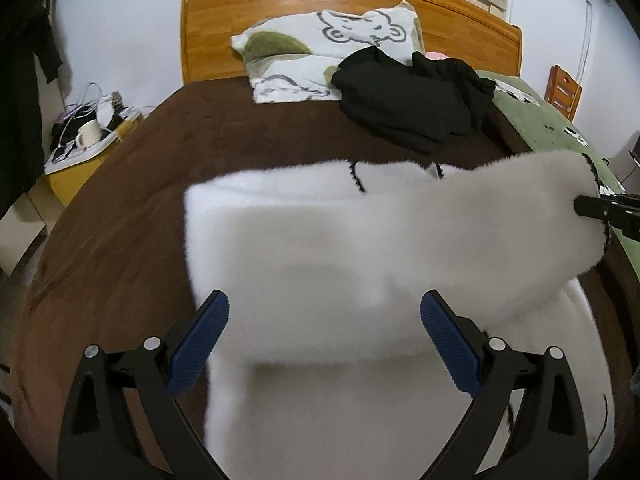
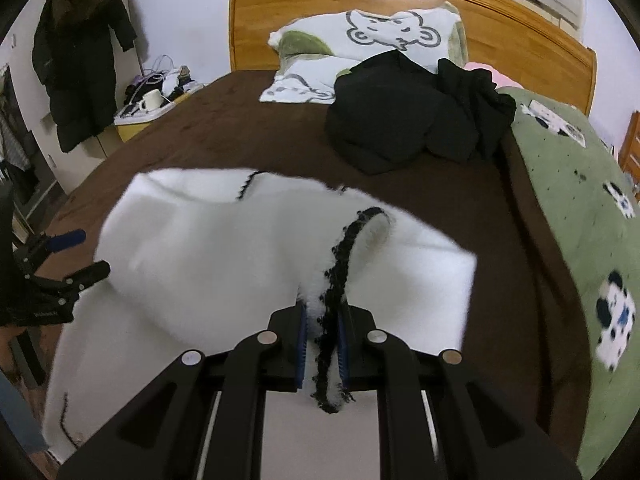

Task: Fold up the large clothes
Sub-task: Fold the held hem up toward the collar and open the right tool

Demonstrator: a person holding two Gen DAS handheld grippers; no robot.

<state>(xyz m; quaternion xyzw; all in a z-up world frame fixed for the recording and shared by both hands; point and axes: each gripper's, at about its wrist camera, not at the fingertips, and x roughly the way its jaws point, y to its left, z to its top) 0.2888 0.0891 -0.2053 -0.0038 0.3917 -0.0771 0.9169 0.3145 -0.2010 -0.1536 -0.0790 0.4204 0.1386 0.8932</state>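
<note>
A large white fluffy garment with black stitched trim lies on the brown bedspread. My left gripper is open, its blue pads on either side of a folded layer, holding nothing. My right gripper is shut on the garment's black-trimmed edge and lifts that part above the rest of the garment. The right gripper also shows at the right edge of the left wrist view, holding the raised white flap. The left gripper shows open at the left of the right wrist view.
A heap of black clothes lies further up the bed, in front of a white elephant-print pillow and the wooden headboard. A green blanket covers the right side. A cluttered bedside stand is left; a dark coat hangs there.
</note>
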